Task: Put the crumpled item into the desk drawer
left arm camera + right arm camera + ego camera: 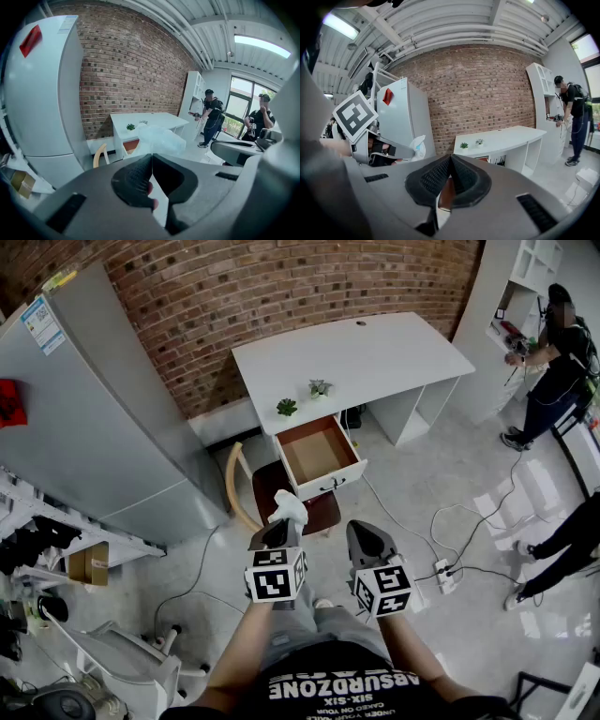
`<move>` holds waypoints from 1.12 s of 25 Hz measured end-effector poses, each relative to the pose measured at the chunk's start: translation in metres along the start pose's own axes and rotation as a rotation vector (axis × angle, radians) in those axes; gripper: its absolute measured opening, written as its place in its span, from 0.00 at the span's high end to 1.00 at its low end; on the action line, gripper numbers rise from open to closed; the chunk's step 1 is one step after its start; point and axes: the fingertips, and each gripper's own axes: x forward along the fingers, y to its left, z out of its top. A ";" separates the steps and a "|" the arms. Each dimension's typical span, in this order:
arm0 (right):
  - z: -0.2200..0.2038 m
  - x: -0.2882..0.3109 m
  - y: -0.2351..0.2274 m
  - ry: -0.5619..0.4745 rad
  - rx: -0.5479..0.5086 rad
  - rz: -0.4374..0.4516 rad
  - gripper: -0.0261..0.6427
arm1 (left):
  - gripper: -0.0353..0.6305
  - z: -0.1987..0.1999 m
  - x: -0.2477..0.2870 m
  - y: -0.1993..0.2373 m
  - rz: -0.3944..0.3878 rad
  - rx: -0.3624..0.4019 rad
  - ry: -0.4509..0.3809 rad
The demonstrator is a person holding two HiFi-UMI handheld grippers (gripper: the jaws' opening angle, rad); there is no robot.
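Observation:
The crumpled item (290,505) is a white, bag-like wad. It sticks out past the tips of my left gripper (282,523), which is shut on it. In the left gripper view the wad (160,138) sits just beyond the closed jaws, in front of the white desk (151,120). The desk drawer (330,477) stands pulled open and looks empty, just ahead of the wad. My right gripper (367,538) is beside the left one, jaws together with nothing between them. From the right gripper view I see the wad (417,146) at the left.
A wooden chair (317,510) stands under the open drawer. Two small plants (287,407) sit on the desk (375,352). A tall grey fridge (84,418) is at the left. A power strip (444,576) and cables lie on the floor; a person (553,352) stands at the right.

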 end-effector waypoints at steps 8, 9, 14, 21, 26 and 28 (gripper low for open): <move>0.003 0.012 -0.002 -0.006 0.005 -0.006 0.96 | 0.93 0.011 0.012 0.010 -0.010 -0.019 -0.005; 0.002 0.015 -0.004 -0.003 0.007 -0.009 0.96 | 0.93 0.013 0.016 0.011 -0.014 -0.017 -0.003; 0.004 0.035 -0.014 0.013 0.008 -0.015 0.96 | 0.93 0.026 0.042 0.016 -0.031 -0.009 0.007; 0.017 0.079 -0.034 0.031 0.014 -0.017 0.96 | 0.93 0.056 0.087 0.025 -0.056 0.002 0.020; 0.029 0.109 -0.051 0.040 0.010 -0.024 0.96 | 0.93 0.074 0.120 0.032 -0.070 -0.002 0.036; 0.032 0.120 -0.059 0.046 0.010 -0.032 0.96 | 0.93 0.080 0.132 0.033 -0.077 -0.004 0.042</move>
